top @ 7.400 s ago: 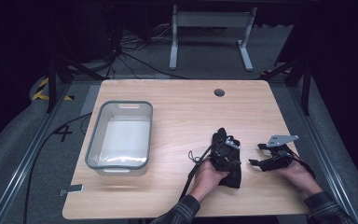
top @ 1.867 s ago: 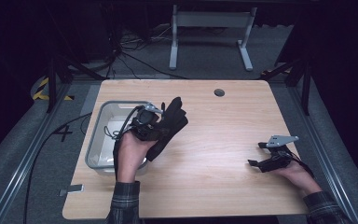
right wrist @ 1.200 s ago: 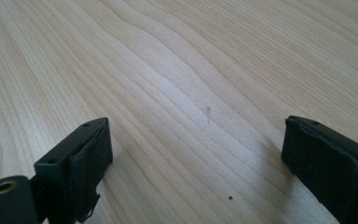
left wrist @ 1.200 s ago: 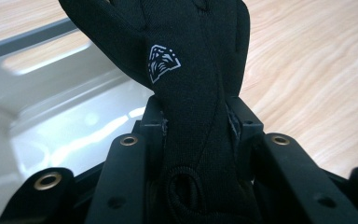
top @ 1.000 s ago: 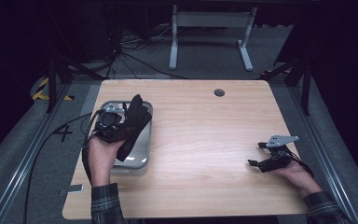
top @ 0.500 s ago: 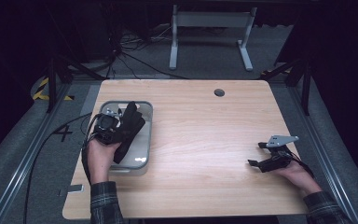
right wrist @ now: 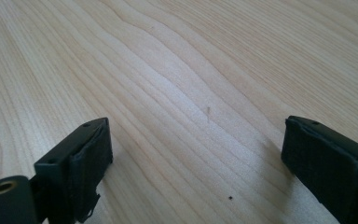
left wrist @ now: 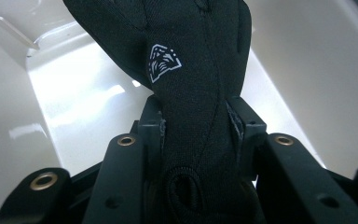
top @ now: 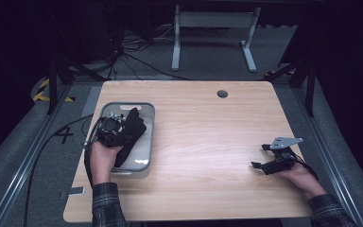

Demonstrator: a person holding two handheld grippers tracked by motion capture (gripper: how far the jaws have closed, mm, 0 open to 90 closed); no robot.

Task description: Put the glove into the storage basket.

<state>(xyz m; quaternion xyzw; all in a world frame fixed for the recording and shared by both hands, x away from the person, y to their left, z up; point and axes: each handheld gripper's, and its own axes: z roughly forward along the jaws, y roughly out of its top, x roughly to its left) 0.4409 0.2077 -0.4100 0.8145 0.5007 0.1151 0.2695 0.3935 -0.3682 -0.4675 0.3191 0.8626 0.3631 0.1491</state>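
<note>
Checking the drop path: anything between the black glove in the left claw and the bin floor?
Nothing visible. The black fabric glove hangs from the left claw inside the grey plastic bin, over bare bin floor.

Clear plastic bin (top: 146, 163) sits at the left side of the light wooden table (top: 208, 137) — the left gripper (top: 116, 132) is over it, clamping a black fabric glove (top: 131, 135) that hangs inside. Far right, near the front edge — the right gripper (top: 264, 158), jaws apart over bare tabletop.
</note>
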